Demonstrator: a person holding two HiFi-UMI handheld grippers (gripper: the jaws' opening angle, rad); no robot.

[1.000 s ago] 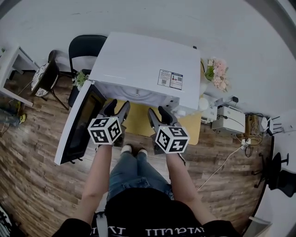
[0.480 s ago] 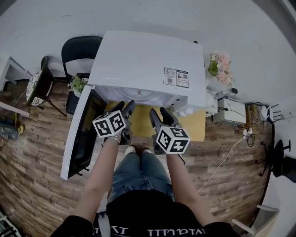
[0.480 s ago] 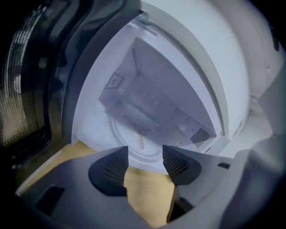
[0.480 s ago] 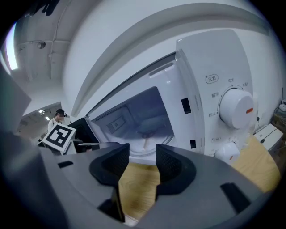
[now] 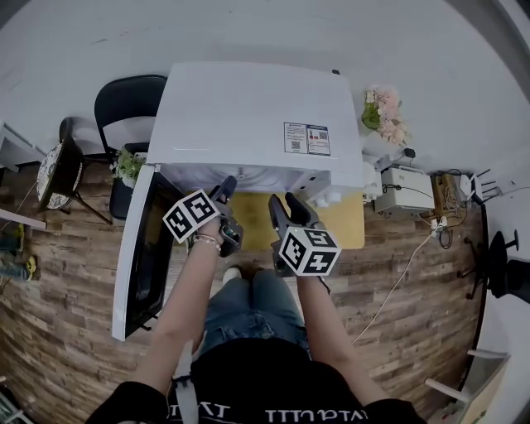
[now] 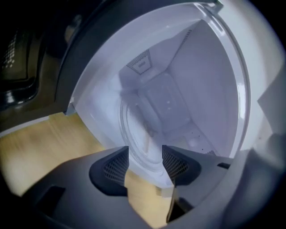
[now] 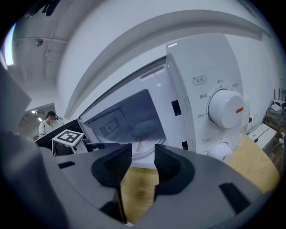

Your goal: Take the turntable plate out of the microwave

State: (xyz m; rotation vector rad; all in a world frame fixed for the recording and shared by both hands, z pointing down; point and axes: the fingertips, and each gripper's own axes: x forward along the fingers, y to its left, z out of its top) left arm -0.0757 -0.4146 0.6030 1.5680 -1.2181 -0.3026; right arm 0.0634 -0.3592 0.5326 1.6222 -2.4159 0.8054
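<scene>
White microwave (image 5: 248, 108); clear glass turntable plate (image 6: 138, 129); pale wood-grain table (image 5: 344, 222); brown plank floor (image 5: 66, 281); pink flowers (image 5: 389, 116).

- Brown wood-plank floor (image 5: 66, 331) across the room.
- Plain white wall (image 5: 248, 25) on the far side.
- Black chair (image 5: 132, 99) by the wall, with a small green plant (image 5: 128, 166) just in front of it.
- Pale wooden counter (image 5: 348, 222).
- Pink flowers (image 5: 385, 112) and a white box-like device (image 5: 406, 192) to the right.
- A cable (image 5: 406, 277) trails over the floor.

head: above, steeply down | gripper views: close, facing in | shared: microwave (image 5: 257, 116)
</scene>
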